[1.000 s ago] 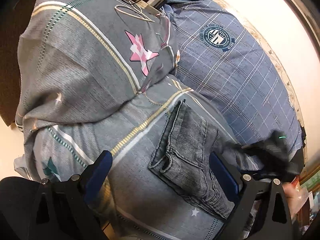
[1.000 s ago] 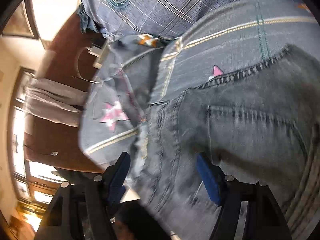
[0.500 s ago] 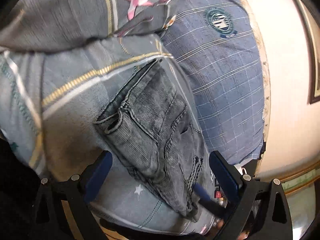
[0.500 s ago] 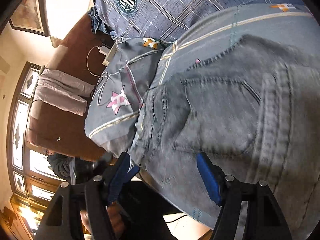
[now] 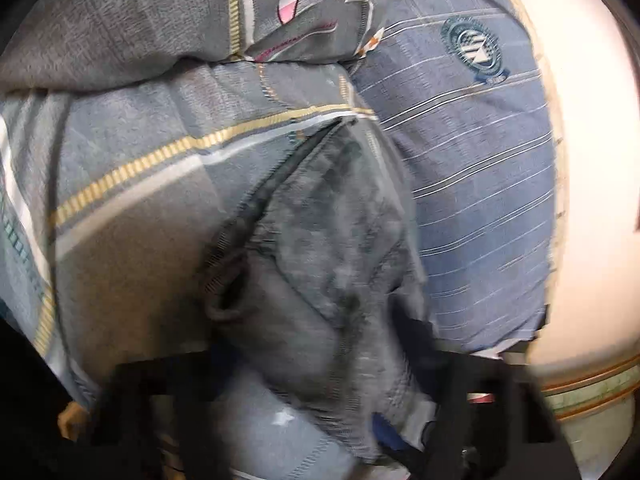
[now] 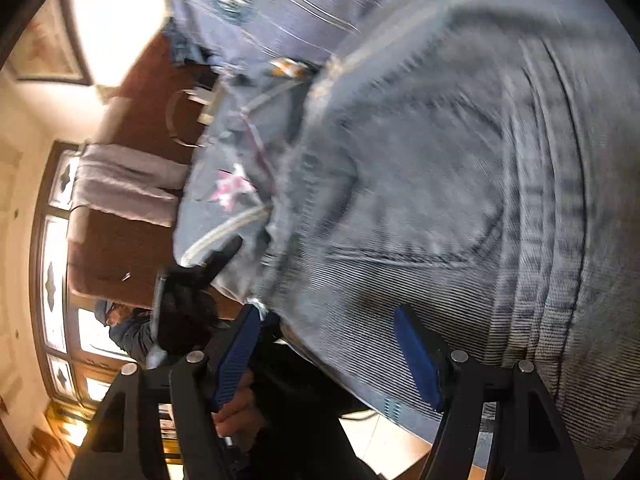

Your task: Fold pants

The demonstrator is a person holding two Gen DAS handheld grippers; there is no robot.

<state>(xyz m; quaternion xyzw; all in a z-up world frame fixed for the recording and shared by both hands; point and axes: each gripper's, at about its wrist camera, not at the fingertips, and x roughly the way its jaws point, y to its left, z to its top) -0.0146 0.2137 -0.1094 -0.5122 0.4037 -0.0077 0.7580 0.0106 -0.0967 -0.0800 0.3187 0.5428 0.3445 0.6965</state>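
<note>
Already folded small, the grey corduroy-ribbed denim pants (image 5: pixel 320 280) are being gripped again.
The bundle is laid on the grey striped star-print quilt (image 5: pixel 132 200) of the bed; the left claw (image 5: pixel 316 412) is closing around its near edge, the right claw (image 6: pixel 328 356) is held open at its hem, so 1 last fold seems left.

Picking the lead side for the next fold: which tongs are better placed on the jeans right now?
Left, probably. The left tongs are closing with the jeans edge between the blurred fingers. The right tongs stand open at the denim's near edge, fabric between the pads but not pressed.
</note>
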